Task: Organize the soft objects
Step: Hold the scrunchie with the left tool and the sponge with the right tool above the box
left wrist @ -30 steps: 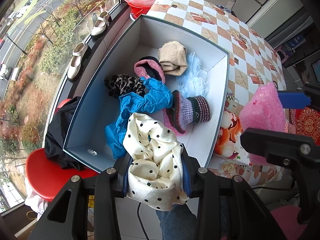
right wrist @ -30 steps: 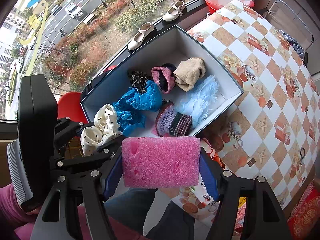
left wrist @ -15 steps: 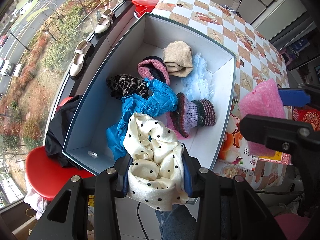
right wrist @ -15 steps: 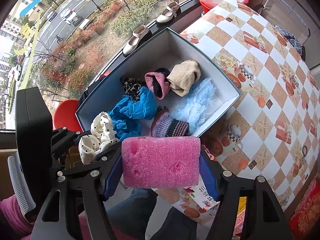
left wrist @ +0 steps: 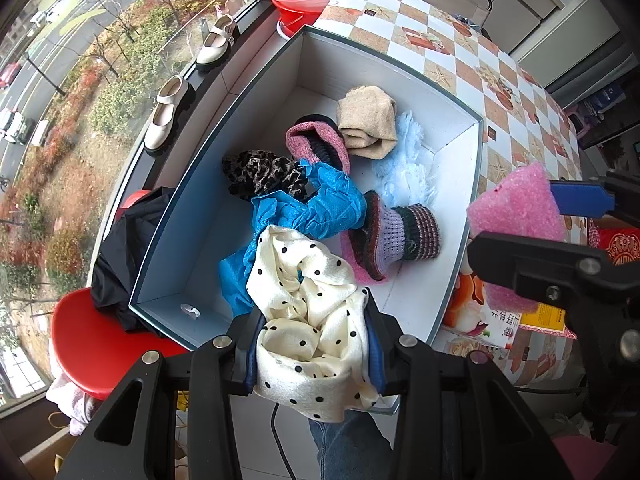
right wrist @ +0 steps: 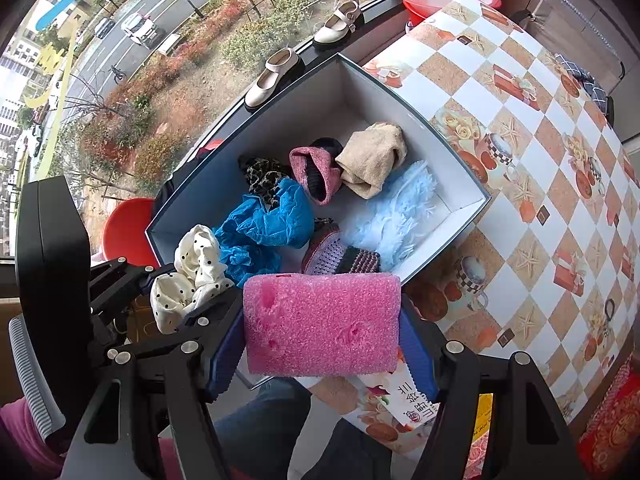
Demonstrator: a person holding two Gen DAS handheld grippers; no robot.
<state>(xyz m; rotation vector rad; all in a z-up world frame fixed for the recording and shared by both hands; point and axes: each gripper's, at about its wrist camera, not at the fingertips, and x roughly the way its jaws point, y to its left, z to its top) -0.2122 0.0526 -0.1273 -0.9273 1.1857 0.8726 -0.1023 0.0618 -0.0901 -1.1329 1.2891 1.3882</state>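
While the left gripper clamps a dotted scarf above the box's near end, the right gripper pinches a pink sponge, seemingly just outside the box rim, over the table.

A glossy satin polka-dot scarf, a porous pink foam block, a crinkled blue cloth and a fuzzy knit hat contrast with the smooth matt cardboard box.

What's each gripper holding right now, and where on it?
The left gripper pinches the cream polka-dot scarf at its bunched lower end. The right gripper clamps the pink foam block across its two short ends.
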